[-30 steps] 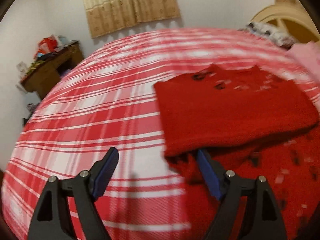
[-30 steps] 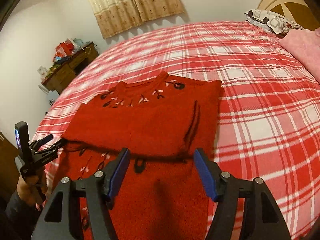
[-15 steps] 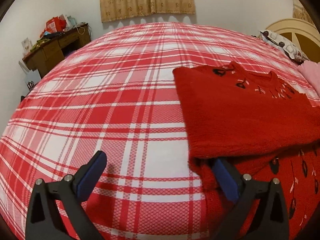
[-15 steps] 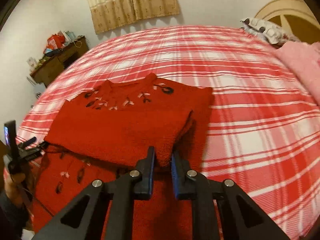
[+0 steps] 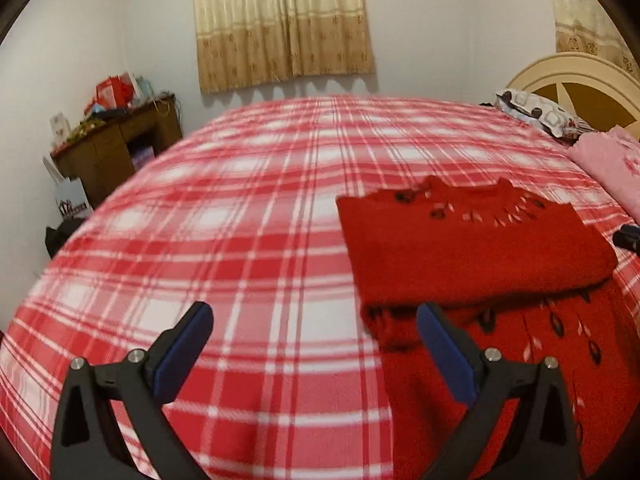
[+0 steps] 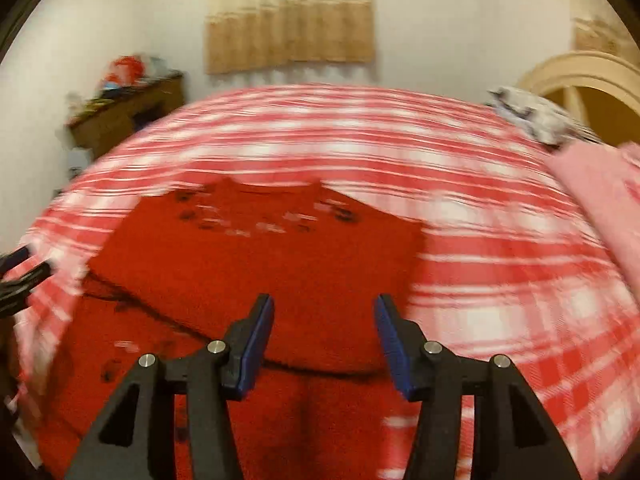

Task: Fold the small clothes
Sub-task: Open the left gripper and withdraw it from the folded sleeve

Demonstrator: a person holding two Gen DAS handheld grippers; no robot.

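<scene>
Sweater (image 5: 472, 248), a soft, thick, limp red knit lying half-folded near the bed's (image 5: 248, 216) headboard-side edge, looks light and best pinched at its lower hem corners, while left tongs (image 5: 316, 344) and right tongs (image 6: 324, 340) both hover spread, empty.

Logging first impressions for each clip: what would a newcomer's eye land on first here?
The red sweater, partly folded over itself, lies on the red-and-white plaid bedspread that fills most of both views. Both tools hover open near its nearer edge: the left tool by its left side, the right tool over its middle. A pink cloth sits at the far right near the headboard.
</scene>
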